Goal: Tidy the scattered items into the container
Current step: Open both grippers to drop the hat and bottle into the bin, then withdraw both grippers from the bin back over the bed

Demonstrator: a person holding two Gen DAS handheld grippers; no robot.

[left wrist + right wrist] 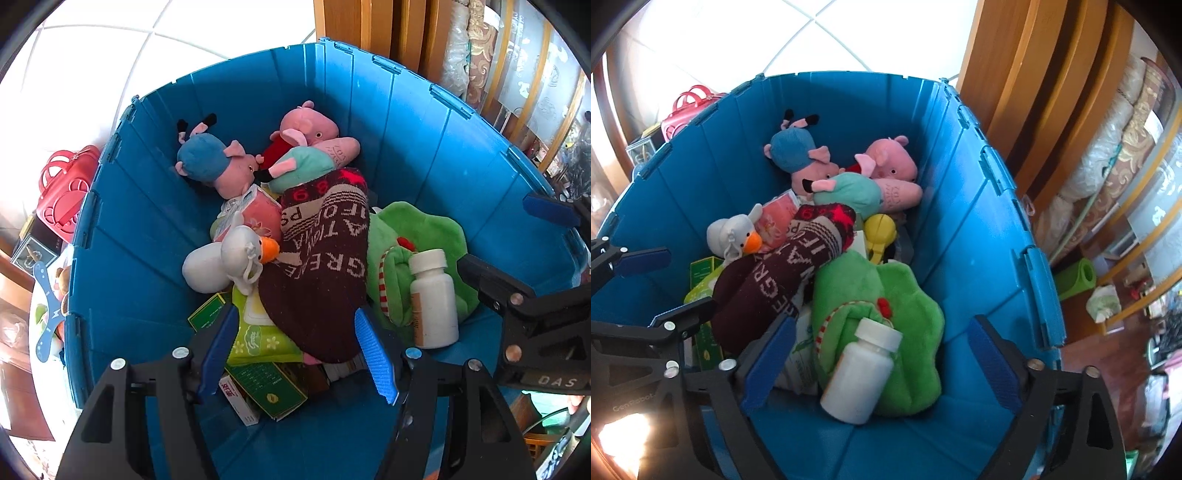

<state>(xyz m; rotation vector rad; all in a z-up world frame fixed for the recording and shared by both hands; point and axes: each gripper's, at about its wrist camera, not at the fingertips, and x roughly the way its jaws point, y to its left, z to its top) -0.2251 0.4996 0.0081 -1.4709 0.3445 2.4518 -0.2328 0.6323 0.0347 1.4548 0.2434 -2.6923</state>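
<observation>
Right wrist view: white plastic pill bottle (862,371) atop green plush (886,295) in blue plastic crate (979,240); right gripper (879,365) & left gripper (295,354) both spread, empty — lift straight up, don't snag.

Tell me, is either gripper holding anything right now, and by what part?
Nothing is held. The left gripper and right gripper are both open over the blue bin; the white bottle lies loose on the green plush.
</observation>
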